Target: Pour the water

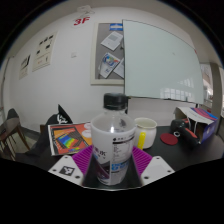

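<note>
I am holding my gripper [111, 166] level and looking straight along its two fingers, and a clear plastic bottle [113, 140] with a black cap is filling the space between them. The purple pads [82, 157] on the inner faces of the fingers are lying right against the bottle's sides, left and right, so I am reading it as clamped: both fingers are pressing on the bottle and it is standing upright in my grip. A label with blue print is wrapping the lower part of the bottle. I cannot tell whether its base is touching the dark table [35, 158] or hanging just above it, because the bottom of the bottle is running down between the fingers out of clear sight. Just behind the bottle and a little to the right, a yellow cup [146, 131] is sitting upright on the table, close to the bottle but not touching it. To the left, a box with a bright multicoloured picture [66, 137] is resting on the table. Farther to the right, a small box with colourful sides [190, 128] is standing near the table's edge. Beyond everything, a whiteboard [165, 62] is hanging on the white wall, with papers [110, 55] pinned beside it.
</note>
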